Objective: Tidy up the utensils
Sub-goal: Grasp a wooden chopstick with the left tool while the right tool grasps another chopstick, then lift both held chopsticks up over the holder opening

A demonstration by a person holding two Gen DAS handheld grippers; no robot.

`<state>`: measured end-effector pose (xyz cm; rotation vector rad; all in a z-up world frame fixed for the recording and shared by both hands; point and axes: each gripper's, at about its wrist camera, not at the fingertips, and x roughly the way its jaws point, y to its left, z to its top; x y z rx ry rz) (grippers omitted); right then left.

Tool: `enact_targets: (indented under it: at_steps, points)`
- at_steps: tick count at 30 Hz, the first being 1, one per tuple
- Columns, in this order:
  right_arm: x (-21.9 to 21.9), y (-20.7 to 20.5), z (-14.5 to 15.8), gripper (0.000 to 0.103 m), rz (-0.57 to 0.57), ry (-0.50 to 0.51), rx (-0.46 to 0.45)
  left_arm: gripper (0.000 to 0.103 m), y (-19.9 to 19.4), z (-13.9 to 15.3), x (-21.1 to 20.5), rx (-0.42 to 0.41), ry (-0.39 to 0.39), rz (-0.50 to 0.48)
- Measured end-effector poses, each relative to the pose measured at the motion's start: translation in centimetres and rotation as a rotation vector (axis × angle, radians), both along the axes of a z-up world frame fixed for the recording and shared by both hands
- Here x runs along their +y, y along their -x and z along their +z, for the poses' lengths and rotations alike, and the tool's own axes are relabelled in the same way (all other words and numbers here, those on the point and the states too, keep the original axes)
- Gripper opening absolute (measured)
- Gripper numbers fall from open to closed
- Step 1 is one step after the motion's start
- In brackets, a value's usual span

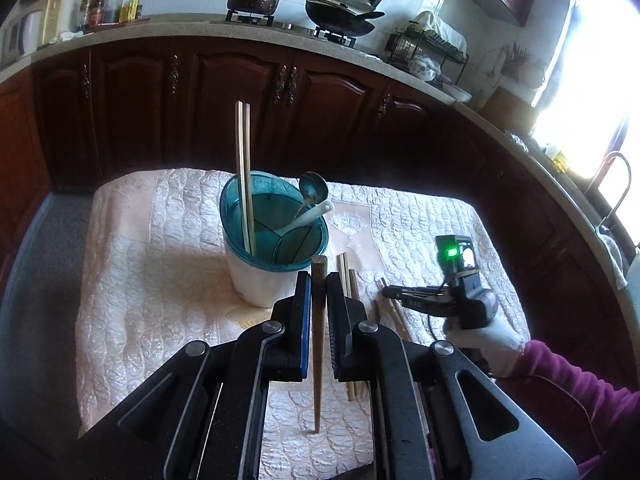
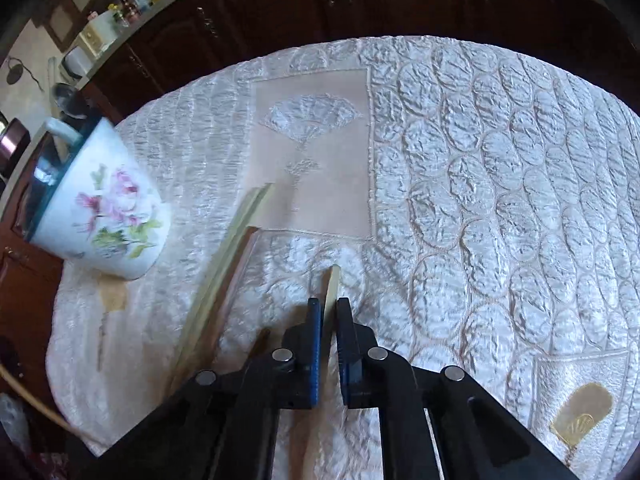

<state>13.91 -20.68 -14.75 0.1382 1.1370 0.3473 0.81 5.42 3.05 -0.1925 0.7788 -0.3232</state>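
I have the left gripper pinched on a dark brown wooden chopstick; the stick runs upright between the jaws, its thin tip resting on the white quilted cloth below and its blunt end poking out just in front of the holder. That holder, a white flowered cup with a teal translucent divided insert, is my landmark: the left gripper sits just on its near side, a short lift from dropping the stick in.

The right gripper is clamped on a pale bamboo chopstick, low over the cloth to the right of the holder, the stick's end showing just past the jaws.

By my reckoning the job is roughly half done. Already standing in the holder are a pair of pale chopsticks, a metal spoon and a white plastic spoon. Left over, lying on the cloth just right of the holder, are several loose chopsticks, pale and brown, plus the two I am holding.
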Motion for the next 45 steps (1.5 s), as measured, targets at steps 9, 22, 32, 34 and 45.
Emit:
enact_targets:
  at_steps: [9,22,32,34,45]
  points:
    - [-2.6,5.0,11.3,0.005,0.052,-0.137,-0.233,0.006,0.2,2.3,1.5,-0.039,0.024,0.008]
    - [2.0,5.2,24.6,0.005,0.103,-0.329,-0.517,0.006,-1.9,10.0,3.0,-0.209,0.006,0.069]
    - [11.9,0.3,27.9,0.005,0.149,-0.315,-0.642,0.007,-6.7,11.2,3.7,-0.279,-0.055,0.159]
    - [13.0,-1.1,27.6,0.005,0.148,-0.315,-0.649,0.007,-8.1,10.5,3.7,-0.274,-0.073,0.168]
    - [18.4,-6.7,24.4,0.005,0.165,-0.227,-0.716,0.007,-12.7,5.7,3.3,-0.205,-0.098,0.181]
